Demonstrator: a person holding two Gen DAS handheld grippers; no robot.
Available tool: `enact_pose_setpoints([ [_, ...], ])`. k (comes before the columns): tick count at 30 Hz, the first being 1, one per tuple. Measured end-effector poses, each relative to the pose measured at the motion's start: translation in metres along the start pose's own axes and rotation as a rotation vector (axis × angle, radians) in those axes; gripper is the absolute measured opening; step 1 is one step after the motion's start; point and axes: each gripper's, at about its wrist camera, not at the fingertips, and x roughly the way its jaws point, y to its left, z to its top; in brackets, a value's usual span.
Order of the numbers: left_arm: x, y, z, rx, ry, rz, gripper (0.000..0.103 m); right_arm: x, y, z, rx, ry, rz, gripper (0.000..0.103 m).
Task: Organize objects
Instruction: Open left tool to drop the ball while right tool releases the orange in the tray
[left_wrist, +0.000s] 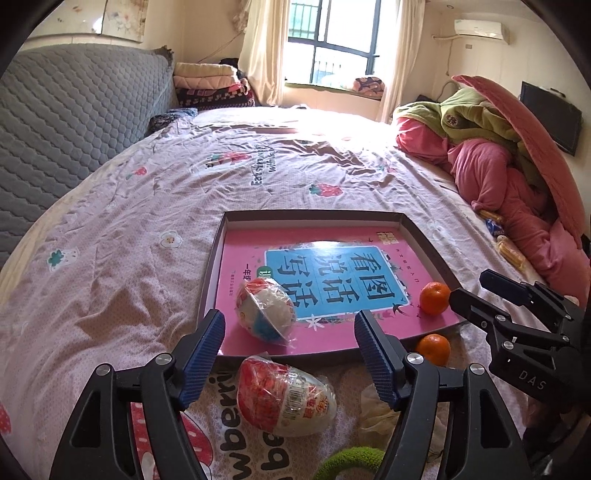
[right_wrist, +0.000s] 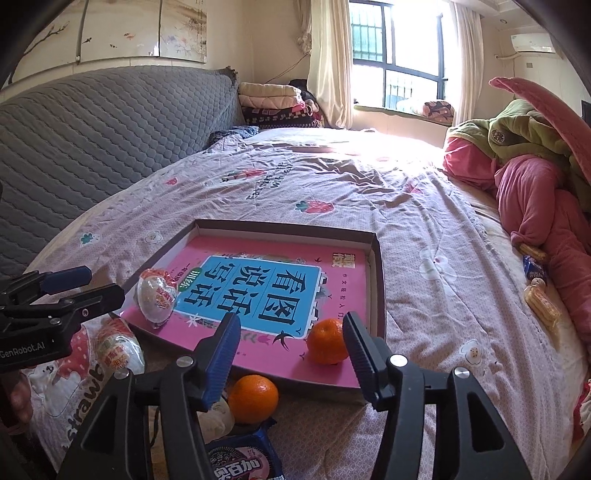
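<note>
On the bed, both grippers hover wide open and empty: left gripper (left_wrist: 290, 334) above a wrapped snack (left_wrist: 286, 395) just outside the tray (left_wrist: 417, 236), right gripper (right_wrist: 291, 341) between two oranges, one (right_wrist: 327, 341) inside, one (right_wrist: 253, 398) outside.

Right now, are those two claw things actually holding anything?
No. The left gripper and right gripper are both open and empty; the wrapped eggs and oranges lie loose.
</note>
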Motion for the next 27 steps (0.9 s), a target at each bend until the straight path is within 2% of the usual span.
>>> enact_pose_setpoints([
  [6,-0.016,-0.010,-0.008,0.014,-0.020,0.016,0.074,-0.016,0.006,-0.001,-0.003,-0.025,0.033,0.060],
  [18,-0.051,-0.017,-0.030,-0.006,-0.038,0.014,0.074,-0.041,0.006,-0.007,-0.014,-0.062,0.016,0.063],
  [22,-0.059,-0.018,-0.040,0.005,-0.038,0.019,0.075,-0.050,0.008,-0.011,-0.022,-0.078,0.019,0.070],
  [27,-0.063,-0.014,-0.052,-0.003,-0.023,0.017,0.075,-0.057,0.010,-0.019,-0.032,-0.086,0.025,0.072],
])
